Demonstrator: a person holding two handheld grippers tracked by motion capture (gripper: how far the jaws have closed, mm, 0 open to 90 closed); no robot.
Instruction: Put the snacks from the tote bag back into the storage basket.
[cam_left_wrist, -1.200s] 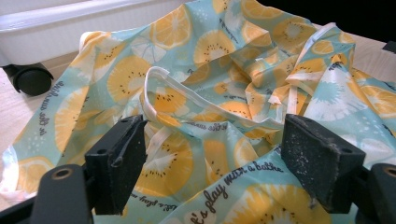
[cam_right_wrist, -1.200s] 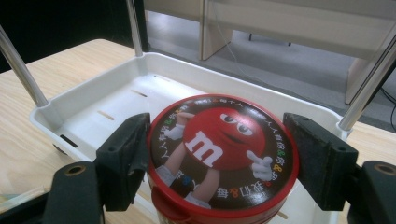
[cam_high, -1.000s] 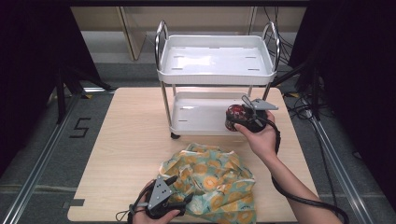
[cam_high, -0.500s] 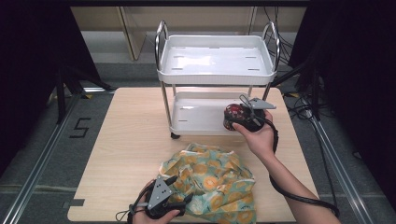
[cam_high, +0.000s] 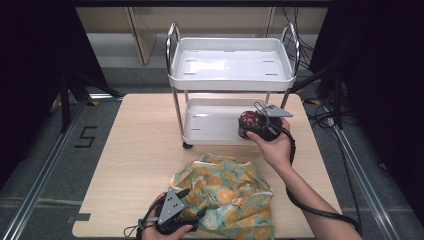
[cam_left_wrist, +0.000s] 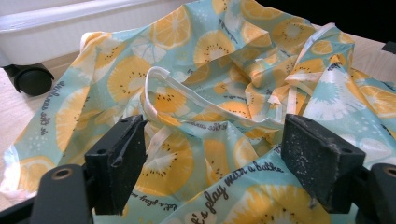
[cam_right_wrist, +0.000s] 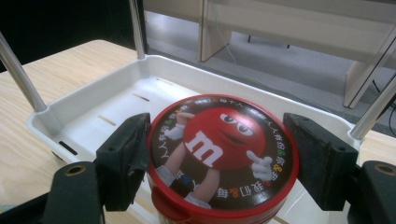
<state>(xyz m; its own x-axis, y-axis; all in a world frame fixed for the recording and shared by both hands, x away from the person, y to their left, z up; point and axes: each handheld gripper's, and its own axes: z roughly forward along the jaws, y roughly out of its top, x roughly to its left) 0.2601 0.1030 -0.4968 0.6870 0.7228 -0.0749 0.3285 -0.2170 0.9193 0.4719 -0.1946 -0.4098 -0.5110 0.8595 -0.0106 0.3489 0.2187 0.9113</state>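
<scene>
A round red candy tin (cam_right_wrist: 223, 122) with a cartoon figure on its lid sits between the jaws of my right gripper (cam_right_wrist: 219, 154), which is shut on it. In the high view the tin (cam_high: 248, 119) hangs at the right front corner of the cart's lower tray (cam_high: 210, 131), with my right gripper (cam_high: 246, 126) reaching in from the right. A crumpled teal cloth bag (cam_high: 225, 187) printed with orange slices lies on the table near the front. My left gripper (cam_high: 201, 214) rests at the bag's front left edge. Its jaws (cam_left_wrist: 212, 149) stand wide open, with the bag's cloth (cam_left_wrist: 205, 93) lying between them.
A white two-tier cart with chrome posts stands at the back of the wooden table (cam_high: 140, 150); its upper tray (cam_high: 230, 82) holds nothing. One caster (cam_left_wrist: 30, 78) is near the bag. Cables run along the floor at the right.
</scene>
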